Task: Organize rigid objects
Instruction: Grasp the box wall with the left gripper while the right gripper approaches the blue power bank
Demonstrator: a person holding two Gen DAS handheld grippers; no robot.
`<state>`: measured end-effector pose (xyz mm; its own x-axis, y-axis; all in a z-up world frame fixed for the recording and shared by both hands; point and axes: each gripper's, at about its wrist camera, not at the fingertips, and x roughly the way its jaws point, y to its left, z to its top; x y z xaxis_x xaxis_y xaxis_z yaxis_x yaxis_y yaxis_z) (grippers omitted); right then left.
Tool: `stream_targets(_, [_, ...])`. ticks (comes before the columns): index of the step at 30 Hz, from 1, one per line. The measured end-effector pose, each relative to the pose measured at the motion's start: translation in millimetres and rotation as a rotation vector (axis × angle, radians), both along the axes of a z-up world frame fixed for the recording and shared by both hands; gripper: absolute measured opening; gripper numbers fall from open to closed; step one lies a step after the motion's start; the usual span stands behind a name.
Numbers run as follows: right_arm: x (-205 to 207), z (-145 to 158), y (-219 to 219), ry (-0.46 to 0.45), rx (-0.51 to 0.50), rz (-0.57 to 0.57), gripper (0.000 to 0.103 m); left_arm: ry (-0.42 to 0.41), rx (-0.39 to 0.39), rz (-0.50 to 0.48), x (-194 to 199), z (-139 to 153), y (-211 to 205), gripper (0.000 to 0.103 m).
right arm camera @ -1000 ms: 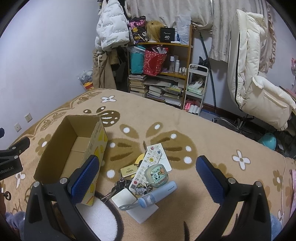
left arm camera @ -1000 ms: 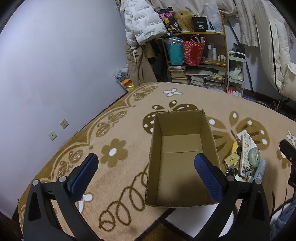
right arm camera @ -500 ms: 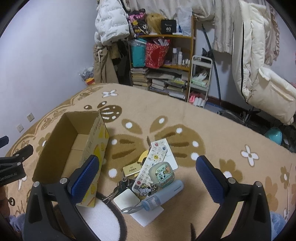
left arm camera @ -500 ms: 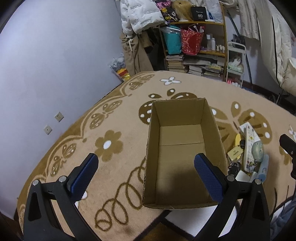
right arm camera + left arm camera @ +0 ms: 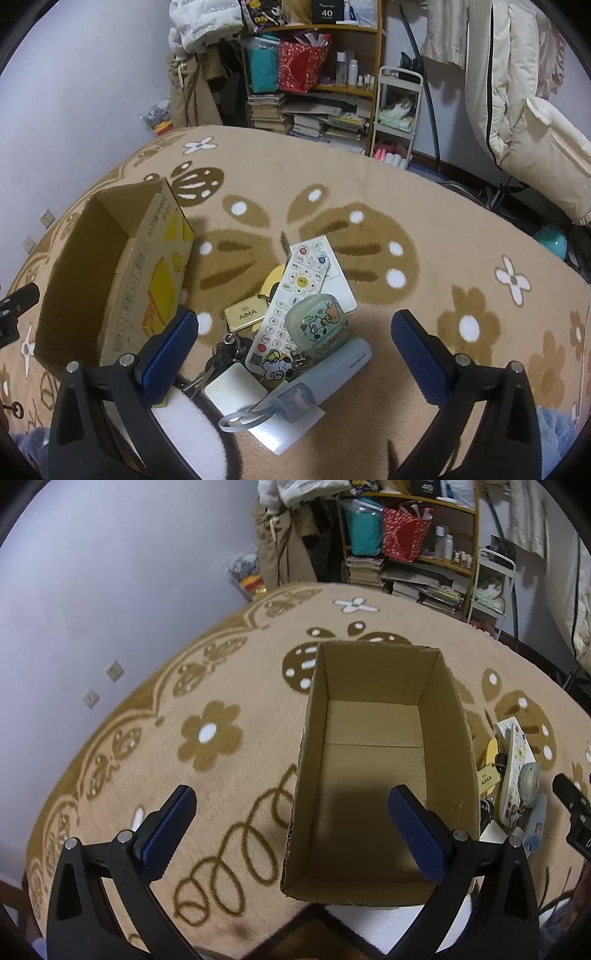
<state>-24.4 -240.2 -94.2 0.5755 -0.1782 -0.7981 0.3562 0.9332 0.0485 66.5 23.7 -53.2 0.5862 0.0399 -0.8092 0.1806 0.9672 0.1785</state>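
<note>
An empty cardboard box lies open on the flowered blanket. To its right is a pile of small items: a white remote, a green cartoon case, a pale blue tube, a gold AIMA tag, keys and a white square block. My left gripper hangs open over the box's near left wall, holding nothing. My right gripper is open above the pile, its fingers either side of it and apart from it.
The brown flowered blanket covers the whole surface. Behind it stand a cluttered wooden shelf, a small white cart and hanging coats. A plain wall runs along the left.
Both grippers have come lower and nearer; the box and the pile look larger. Both stayed open and none of the items moved.
</note>
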Motion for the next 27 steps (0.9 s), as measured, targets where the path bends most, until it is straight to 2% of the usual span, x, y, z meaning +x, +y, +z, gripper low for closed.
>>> stream_targets(6, [5.0,-12.8,-7.3,0.036,0.020,-0.018,0.103,0.067,0.000,0.038,16.7,-16.0,6.0,0.100])
stream_targets(11, [6.2,-24.4,-14.0,0.075,0.028,-0.040,0.103,0.131,0.015,0.022,26.0,-30.9,1.7,0.084])
stream_targets(12, [5.7,-28.7,-16.2,0.093,0.030,-0.047,0.103,0.140,0.025,0.026,27.5,-34.1,1.2,0.078])
stream_targets(15, [3.7,-37.6,-23.9,0.138,0.037,-0.073,0.103,0.170,0.028,0.036,31.0,-41.9,1.3,0.069])
stream_targets(19, [0.4,-46.3,-35.5,0.188,0.041,-0.121,0.103,0.244,0.033,0.011,34.0,-58.1,-1.3,0.043])
stream_targets(22, [0.4,-51.9,-38.5,0.212,0.044,-0.121,0.103,0.304,0.047,0.010,35.2,-72.0,-2.5,0.030])
stream_targets(27, [2.8,-61.2,-39.0,0.252,0.064,-0.120,0.103,0.299,0.072,0.005,33.3,-73.0,-3.7,0.020])
